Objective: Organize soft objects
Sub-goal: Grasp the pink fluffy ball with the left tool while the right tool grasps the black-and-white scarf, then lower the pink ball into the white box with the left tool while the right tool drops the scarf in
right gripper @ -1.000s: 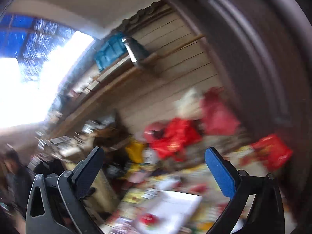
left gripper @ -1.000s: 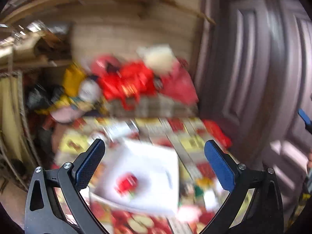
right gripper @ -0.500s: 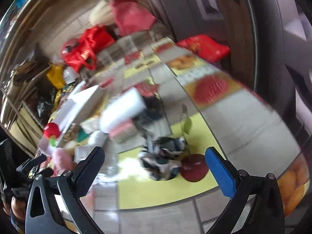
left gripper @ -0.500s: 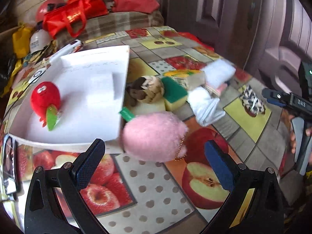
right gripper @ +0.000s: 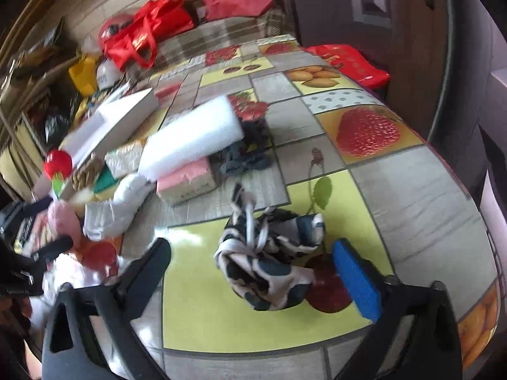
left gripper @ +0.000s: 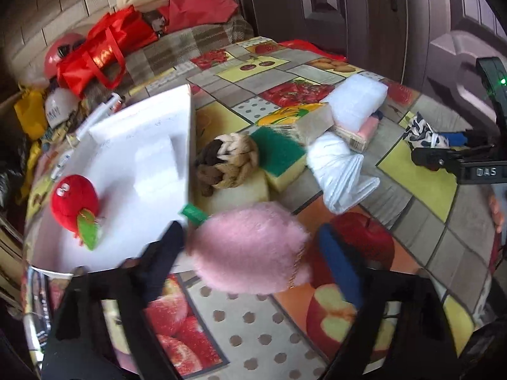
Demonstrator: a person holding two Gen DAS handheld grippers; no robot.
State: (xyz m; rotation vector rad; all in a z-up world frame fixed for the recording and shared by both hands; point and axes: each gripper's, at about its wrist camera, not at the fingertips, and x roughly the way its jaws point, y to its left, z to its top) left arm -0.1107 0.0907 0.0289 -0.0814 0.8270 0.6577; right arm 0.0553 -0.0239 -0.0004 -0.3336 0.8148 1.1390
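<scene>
A fluffy pink plush [left gripper: 250,250] lies on the fruit-print tablecloth beside a white tray [left gripper: 136,164] that holds a red apple plush [left gripper: 74,202]. My left gripper [left gripper: 253,253] is open, its fingers on either side of the pink plush. In the right wrist view a black-and-white patterned cloth [right gripper: 269,266] lies bunched on the table. My right gripper [right gripper: 256,272] is open, its fingers on either side of the cloth. Behind the pink plush lie a braided brown piece [left gripper: 225,161], a green-and-yellow sponge [left gripper: 279,161], a white bag [left gripper: 339,174] and a white foam roll [left gripper: 358,101].
Red bags [left gripper: 104,47] and a yellow bag [left gripper: 28,110] sit at the far end of the table. A pink block [right gripper: 187,180] and dark cloth [right gripper: 250,148] lie by the foam roll. A dark door [right gripper: 348,6] stands to the right. The table edge [right gripper: 475,190] curves close on the right.
Both grippers swung down from the room toward the table. The left gripper closed in around the pink plush; the right one came down over the patterned cloth.
</scene>
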